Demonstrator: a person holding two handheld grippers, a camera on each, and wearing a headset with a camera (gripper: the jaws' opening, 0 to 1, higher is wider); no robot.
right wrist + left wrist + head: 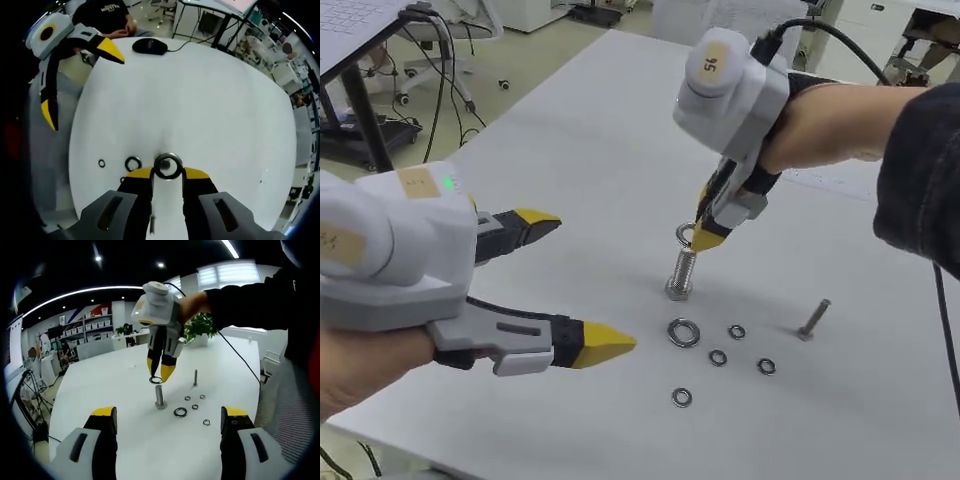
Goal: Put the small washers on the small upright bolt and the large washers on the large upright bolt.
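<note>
While bench (pixel 570 150) carries all parts mid-way toward near edge, step in hand looks like threading large washer.
- Left hand-held gripper (pixel 590 280): jaws wide apart, empty, over near left edge.
- Right hand-held gripper (pixel 705 238): jaws closed on large washer (pixel 685 235), just above large bolt (pixel 681 275).
- Small bolt (pixel 813 320): upright, bare, toward right edge.
- Spare large washer (pixel 683 332) and small washers (pixel 718 357): loose toward near edge.

Next: centre hole over bolt tip, lower, release.

Left gripper view shows slight gap between washer and bolt from side. Right gripper view looks down on ring between jaw tips.

The left tool (pixel 592 280) runs off the head view's left edge (the right tool (pixel 704 237) partly hides its washer (pixel 683 235)).
</note>
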